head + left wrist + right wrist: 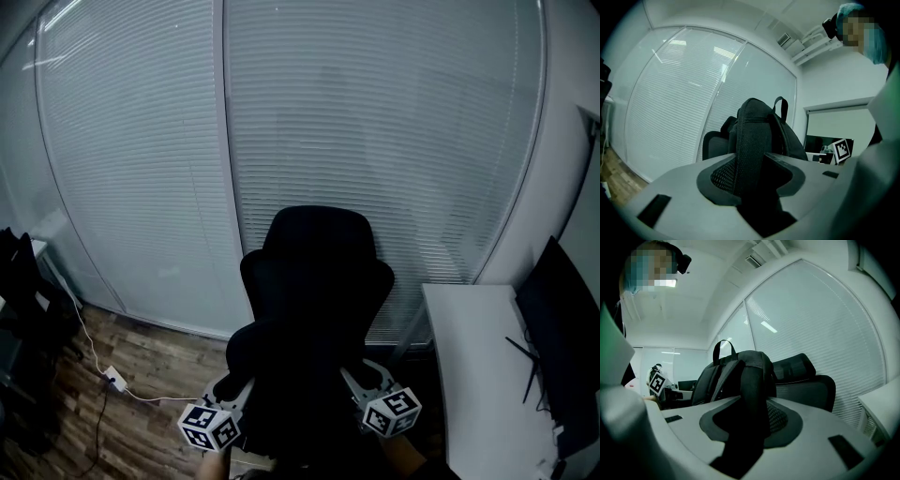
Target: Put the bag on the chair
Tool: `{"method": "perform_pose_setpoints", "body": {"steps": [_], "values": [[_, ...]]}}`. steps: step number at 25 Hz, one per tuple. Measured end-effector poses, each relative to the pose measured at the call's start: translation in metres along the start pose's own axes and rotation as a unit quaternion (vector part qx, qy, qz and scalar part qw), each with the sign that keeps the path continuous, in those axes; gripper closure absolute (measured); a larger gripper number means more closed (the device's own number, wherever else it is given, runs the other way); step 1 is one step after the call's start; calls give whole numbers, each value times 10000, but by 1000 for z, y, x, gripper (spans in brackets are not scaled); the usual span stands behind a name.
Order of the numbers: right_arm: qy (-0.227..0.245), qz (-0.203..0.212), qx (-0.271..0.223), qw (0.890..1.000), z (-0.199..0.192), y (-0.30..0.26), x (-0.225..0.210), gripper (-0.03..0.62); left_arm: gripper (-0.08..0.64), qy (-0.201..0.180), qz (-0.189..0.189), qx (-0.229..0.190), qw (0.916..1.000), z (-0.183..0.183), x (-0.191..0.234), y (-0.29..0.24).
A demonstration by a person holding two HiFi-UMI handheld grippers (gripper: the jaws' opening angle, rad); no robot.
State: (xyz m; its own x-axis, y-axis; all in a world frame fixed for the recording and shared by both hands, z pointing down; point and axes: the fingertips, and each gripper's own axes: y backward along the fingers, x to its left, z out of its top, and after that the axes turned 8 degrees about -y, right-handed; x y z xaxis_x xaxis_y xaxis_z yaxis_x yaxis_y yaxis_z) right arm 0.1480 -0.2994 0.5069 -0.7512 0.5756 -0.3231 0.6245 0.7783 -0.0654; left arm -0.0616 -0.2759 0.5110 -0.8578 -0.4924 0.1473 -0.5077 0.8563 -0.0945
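A black backpack hangs between my two grippers, right in front of a black office chair whose back faces me. The left gripper is shut on one shoulder strap, which runs up between its jaws. On the other side the right gripper is shut on the second strap. In the left gripper view the backpack stands upright with its top loop up, the chair just behind it. In the right gripper view the backpack hides part of the chair. The chair's seat is hidden in every view.
A glass wall with blinds stands close behind the chair. A white desk with a dark monitor is at the right. On the wood floor at the left lie a power strip with its cable and dark equipment.
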Motion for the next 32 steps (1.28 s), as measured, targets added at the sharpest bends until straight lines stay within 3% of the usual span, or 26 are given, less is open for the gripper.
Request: {"method": "perform_pose_setpoints", "body": {"steps": [10, 32], "values": [[-9, 3, -33, 10000, 3, -45, -38, 453, 373, -54, 61, 3, 10000, 0, 27, -48], [56, -400, 228, 9989, -22, -137, -85, 453, 373, 371, -183, 294, 9987, -38, 111, -129]]}}
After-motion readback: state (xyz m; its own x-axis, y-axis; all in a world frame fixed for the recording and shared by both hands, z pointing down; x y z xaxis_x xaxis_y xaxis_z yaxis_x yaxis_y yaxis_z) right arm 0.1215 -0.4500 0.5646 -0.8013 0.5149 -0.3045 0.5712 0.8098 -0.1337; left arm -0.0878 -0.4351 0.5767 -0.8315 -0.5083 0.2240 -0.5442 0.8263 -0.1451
